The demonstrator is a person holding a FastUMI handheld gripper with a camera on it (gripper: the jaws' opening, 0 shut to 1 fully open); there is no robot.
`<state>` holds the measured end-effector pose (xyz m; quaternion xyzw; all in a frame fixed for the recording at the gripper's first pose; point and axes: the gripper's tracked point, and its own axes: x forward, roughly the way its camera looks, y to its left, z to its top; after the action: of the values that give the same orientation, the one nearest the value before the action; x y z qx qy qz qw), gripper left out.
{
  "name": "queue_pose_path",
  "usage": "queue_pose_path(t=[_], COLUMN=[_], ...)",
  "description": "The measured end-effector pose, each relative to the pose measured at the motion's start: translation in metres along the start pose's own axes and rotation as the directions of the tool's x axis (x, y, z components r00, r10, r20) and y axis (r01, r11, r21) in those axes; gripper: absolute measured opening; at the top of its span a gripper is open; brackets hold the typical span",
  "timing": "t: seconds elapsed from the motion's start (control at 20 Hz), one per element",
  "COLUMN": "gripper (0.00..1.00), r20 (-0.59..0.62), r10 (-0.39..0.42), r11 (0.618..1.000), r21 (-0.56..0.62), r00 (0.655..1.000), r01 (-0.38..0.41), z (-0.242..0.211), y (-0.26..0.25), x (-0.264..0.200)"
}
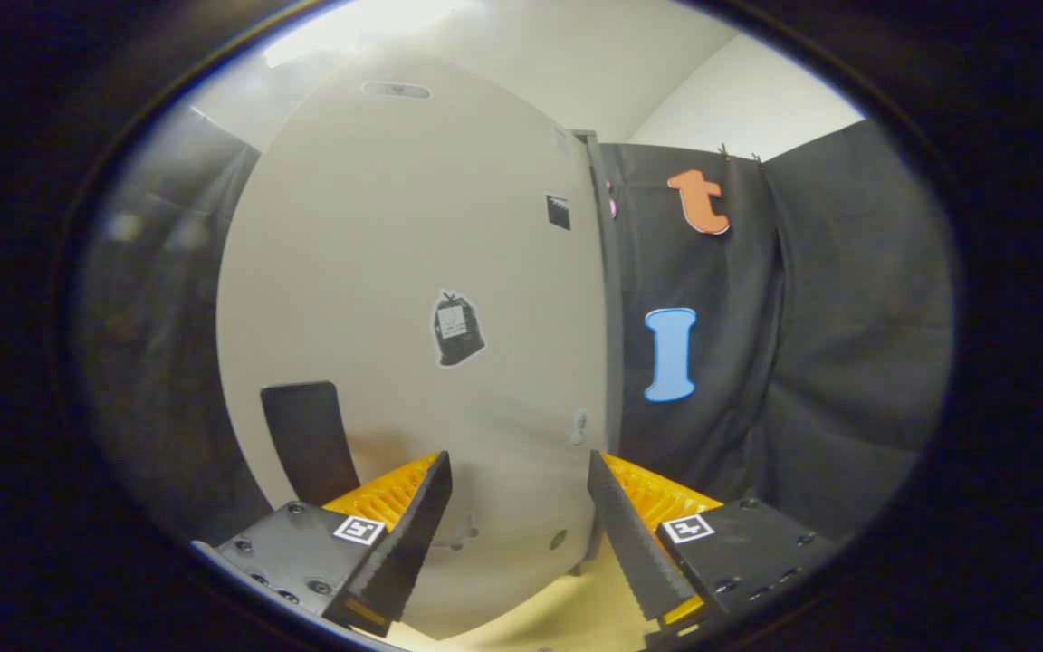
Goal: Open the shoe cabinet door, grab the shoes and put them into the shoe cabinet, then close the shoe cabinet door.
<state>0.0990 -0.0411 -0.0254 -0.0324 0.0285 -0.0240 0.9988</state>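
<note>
Gripper cam, low, facing fwd, close to cabinet door [413, 299]

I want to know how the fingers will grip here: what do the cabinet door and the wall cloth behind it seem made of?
Cabinet door: looks like smooth painted or laminated board, pale grey, matte, flat with a faint sheen; metal cannot be ruled out. Wall cloth: black woven fabric, hanging in soft folds. The gripper is open, its fingers just short of the door.

- One shoe cabinet door [413, 272], pale
- One gripper [519, 471], its two fingers spread apart on nothing
- One bag-shaped sticker [456, 328]
- One dark handle [309, 444]
</note>
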Motion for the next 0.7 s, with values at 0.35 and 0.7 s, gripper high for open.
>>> queue_pose_path(t=[0.35, 0.7], gripper=[0.95, 0.95], r20=[-0.025, -0.038], r10=[-0.017, -0.050], r11=[0.999, 0.995], r21=[-0.035, -0.088], r00=[1.000, 0.998], r01=[0.017, 0.046], z=[-0.015, -0.025], y=[0.015, 0.023], x=[-0.001, -0.015])
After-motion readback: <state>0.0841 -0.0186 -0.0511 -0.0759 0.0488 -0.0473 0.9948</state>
